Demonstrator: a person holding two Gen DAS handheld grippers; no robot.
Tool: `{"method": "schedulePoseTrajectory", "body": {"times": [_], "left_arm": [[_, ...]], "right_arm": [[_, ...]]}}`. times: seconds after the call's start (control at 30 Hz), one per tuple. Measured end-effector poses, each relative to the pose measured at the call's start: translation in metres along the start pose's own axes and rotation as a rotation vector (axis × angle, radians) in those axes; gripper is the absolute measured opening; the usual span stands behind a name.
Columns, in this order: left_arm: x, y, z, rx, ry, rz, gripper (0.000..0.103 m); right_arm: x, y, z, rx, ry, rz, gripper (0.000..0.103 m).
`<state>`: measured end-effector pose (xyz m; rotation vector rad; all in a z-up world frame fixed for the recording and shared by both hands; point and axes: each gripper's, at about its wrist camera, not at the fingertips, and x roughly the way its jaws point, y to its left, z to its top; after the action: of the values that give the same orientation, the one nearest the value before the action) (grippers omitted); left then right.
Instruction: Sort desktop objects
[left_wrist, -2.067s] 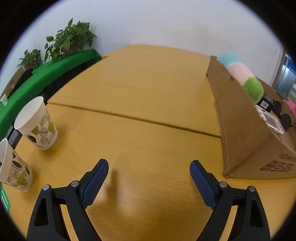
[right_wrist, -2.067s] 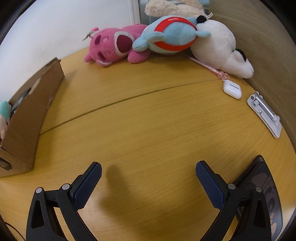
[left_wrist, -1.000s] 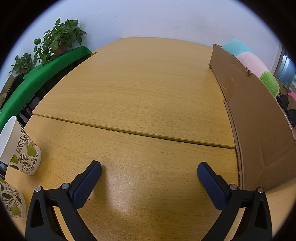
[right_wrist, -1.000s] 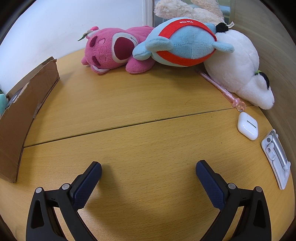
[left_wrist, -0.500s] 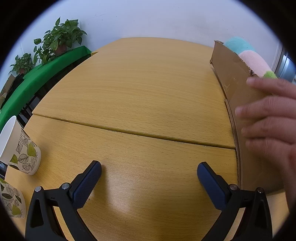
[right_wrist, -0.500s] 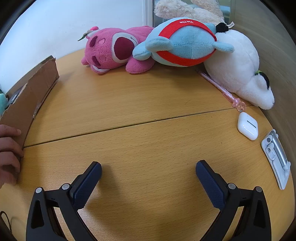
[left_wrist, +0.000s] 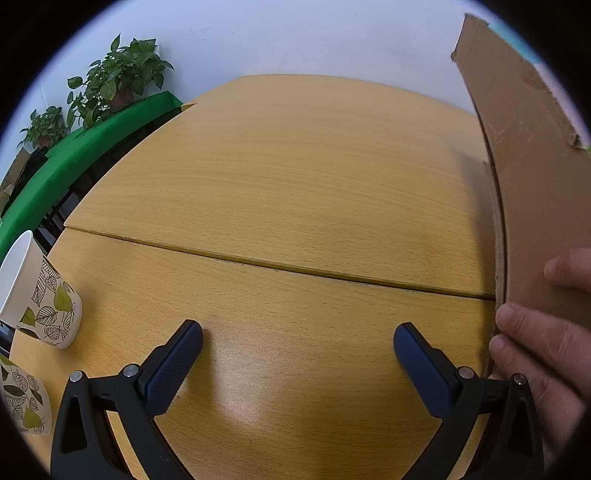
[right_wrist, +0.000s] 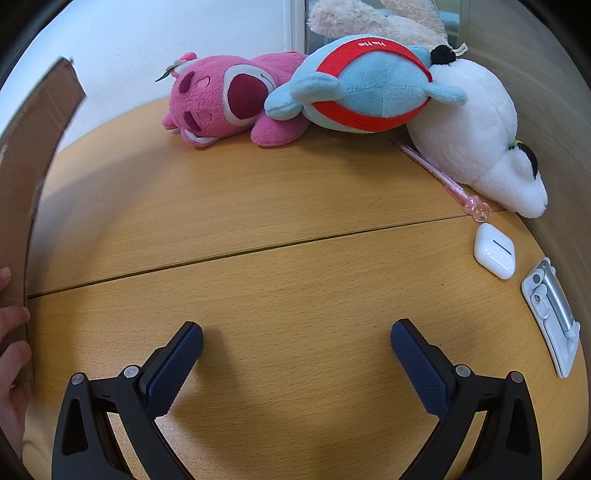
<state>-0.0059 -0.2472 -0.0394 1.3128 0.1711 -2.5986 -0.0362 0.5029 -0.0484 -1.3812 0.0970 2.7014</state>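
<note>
Now, left gripper (left_wrist: 298, 341): fingers spread, empty, low over the counter (left_wrist: 295, 192).
Right gripper (right_wrist: 296, 340): fingers apart, empty.
Cardboard box (left_wrist: 532, 177): between grippers, a bare hand (left_wrist: 543, 354) touching it.
Plush toys (right_wrist: 362, 85): counter's far edge.

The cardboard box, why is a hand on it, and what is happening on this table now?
A bare hand grips the edge of the cardboard box, which stands between the two grippers. The left gripper and right gripper both hover over the wooden table, jaws wide apart and holding nothing. The plush toys, a pink pen and a white earbud case lie unsorted; two paper cups stand at the left.
</note>
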Motion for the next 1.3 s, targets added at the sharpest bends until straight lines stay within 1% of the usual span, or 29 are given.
{"method": "schedulePoseTrajectory", "body": {"times": [1.3], "left_arm": [[0.0015,0.0000,0.0011,-0.002,0.000,0.000,0.103]], "right_arm": [[0.0030,0.0012,0.0018,0.002,0.000,-0.001,0.103]]}}
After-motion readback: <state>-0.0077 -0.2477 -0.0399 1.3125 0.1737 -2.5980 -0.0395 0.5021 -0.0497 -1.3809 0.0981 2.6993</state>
